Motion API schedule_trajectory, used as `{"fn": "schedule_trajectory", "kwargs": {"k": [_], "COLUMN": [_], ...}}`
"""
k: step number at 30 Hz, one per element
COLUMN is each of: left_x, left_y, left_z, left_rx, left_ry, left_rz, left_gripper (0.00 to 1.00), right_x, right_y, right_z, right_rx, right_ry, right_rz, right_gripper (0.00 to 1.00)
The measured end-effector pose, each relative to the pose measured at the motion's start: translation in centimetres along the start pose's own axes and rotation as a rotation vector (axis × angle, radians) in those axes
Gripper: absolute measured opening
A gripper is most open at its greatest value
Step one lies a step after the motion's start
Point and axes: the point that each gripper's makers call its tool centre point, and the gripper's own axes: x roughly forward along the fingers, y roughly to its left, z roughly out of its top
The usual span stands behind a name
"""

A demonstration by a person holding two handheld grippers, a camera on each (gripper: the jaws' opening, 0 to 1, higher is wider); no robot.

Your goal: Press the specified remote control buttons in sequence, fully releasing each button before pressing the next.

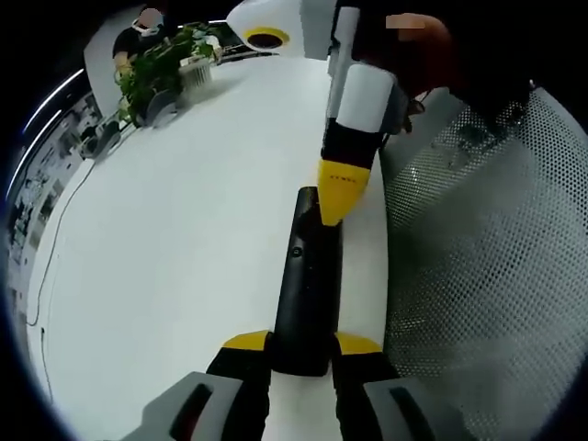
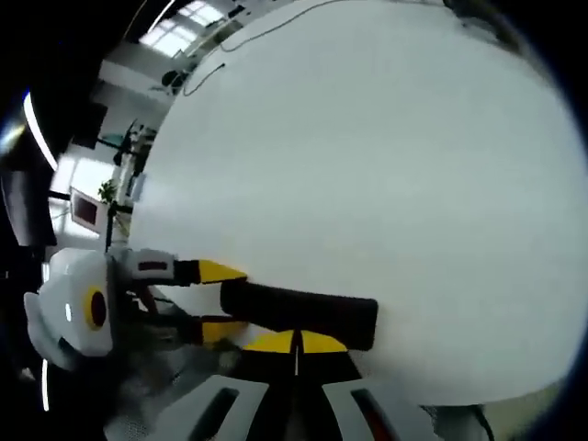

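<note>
Here the left gripper (image 1: 301,354) has its yellow-tipped jaws closed on the near end of a long black remote (image 1: 308,285), which lies lengthwise on the white surface (image 1: 184,230), close to the edge. In the left gripper view the right gripper (image 1: 338,197) comes down from above with its yellow tips together, their point resting on the far end of the remote beside a small round button. Next to the surface on that side stands a chair with a pale mesh back (image 1: 487,276). Far across the surface sit a leafy plant in a white pot (image 1: 170,64) and a white object with a yellow ring around a dark hole (image 1: 265,39) (I cannot tell what it is). A person (image 1: 138,32) sits behind the plant.

In the right gripper view the right gripper (image 2: 296,344) shows its jaws brought together, tips touching, against the remote (image 2: 299,312), which lies crosswise just above them, while the left gripper (image 2: 207,299) holds one end of it
</note>
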Motion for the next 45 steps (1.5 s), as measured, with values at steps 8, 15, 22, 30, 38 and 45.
{"fn": "schedule_trajectory", "kwargs": {"k": [8,15,22,30,38,45], "left_x": [0.0,0.0,0.0,0.1,0.1,0.0], "left_y": [0.0,0.0,0.0,0.0,0.0,0.0], "left_z": [0.0,0.0,0.0,0.1,0.0,0.0], "left_rx": [0.000,0.000,0.000,0.003,-0.002,0.003], "left_ry": [0.002,0.004,0.001,0.002,-0.006,-0.006], "left_rz": [-0.001,0.000,0.001,0.000,0.001,0.000], "left_gripper": [0.26,0.26,0.26,0.26,0.26,0.26], "right_x": [0.3,0.8,0.9,1.0,0.9,0.8], "right_y": [-0.5,-0.9,-1.0,-1.1,-1.0,-0.9], "right_z": [-0.3,-0.4,-0.5,-0.5,-0.5,-0.5], "right_rx": [-0.028,-0.033,-0.047,-0.080,-0.050,-0.072], "right_ry": [0.027,0.035,0.036,0.040,0.043,0.049], "right_rz": [-0.040,-0.055,-0.064,-0.080,-0.048,-0.057], "right_gripper": [0.00,0.00,0.00,0.00,0.00,0.00]}}
